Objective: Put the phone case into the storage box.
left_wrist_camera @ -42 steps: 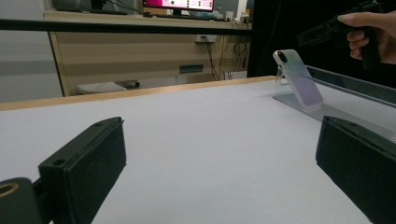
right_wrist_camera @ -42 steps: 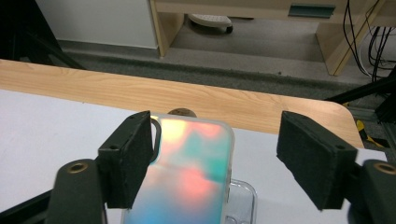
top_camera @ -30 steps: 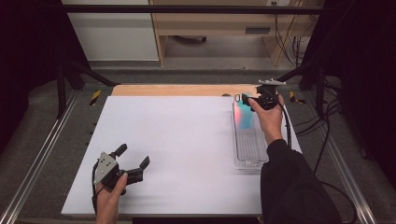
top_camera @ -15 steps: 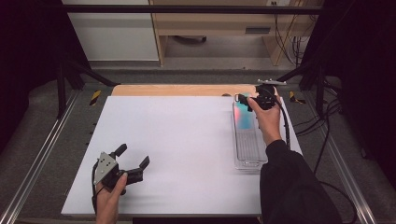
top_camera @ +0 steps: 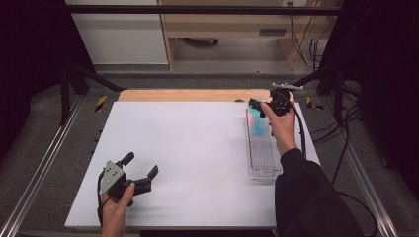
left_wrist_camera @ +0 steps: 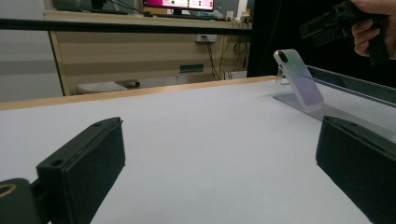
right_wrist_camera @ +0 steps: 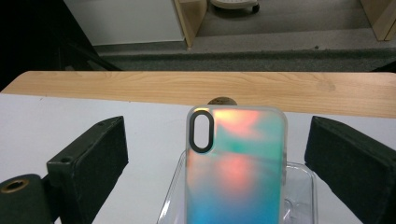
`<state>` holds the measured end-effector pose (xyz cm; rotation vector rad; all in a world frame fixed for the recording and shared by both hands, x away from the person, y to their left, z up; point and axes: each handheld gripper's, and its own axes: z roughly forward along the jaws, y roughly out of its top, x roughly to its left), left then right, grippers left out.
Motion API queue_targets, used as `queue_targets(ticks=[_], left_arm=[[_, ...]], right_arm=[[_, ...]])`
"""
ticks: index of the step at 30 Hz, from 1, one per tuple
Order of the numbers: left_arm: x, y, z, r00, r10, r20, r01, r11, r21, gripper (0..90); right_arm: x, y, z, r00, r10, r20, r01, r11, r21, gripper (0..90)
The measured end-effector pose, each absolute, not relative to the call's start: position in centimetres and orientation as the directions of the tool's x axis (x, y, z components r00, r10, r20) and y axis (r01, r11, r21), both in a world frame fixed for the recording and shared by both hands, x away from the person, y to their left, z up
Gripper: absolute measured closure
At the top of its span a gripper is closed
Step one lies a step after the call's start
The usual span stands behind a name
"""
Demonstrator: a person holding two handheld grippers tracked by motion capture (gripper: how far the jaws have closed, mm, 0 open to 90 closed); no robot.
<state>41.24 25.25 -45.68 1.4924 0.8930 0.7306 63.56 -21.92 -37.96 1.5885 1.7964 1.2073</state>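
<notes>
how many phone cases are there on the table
1. The iridescent phone case leans upright at the far end of the clear tray on the table's right side, in front of the right gripper. The rest of the tray looks empty.

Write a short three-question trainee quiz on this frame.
1. Where does the phone case stand?
2. True or false: the right tool grips the case.
3. The left tool is: A) open above the white table; B) shut on a cable.

Key: 1. Leaning upright at the far end of the clear tray. 2. False; its jaws have just been opening and flank the case without touching. 3. A.
</notes>
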Motion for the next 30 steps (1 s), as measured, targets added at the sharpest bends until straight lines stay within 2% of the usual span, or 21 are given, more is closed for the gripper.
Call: queue_targets(ticks=[19,30], left_arm=[[41.2,25.3,-45.7,0.507,0.861,-0.05,0.123,-0.015,0.992,0.9],[41.2,25.3,-45.6,0.496,0.865,-0.076,0.147,0.003,0.989,1.0]], right_arm=[[62.0,-21.0,-36.7,-0.26,0.951,0.169,0.535,-0.004,0.845,5.2],[60.4,-19.4,-35.9,-0.307,0.938,0.159,0.532,0.03,0.846,5.2]])
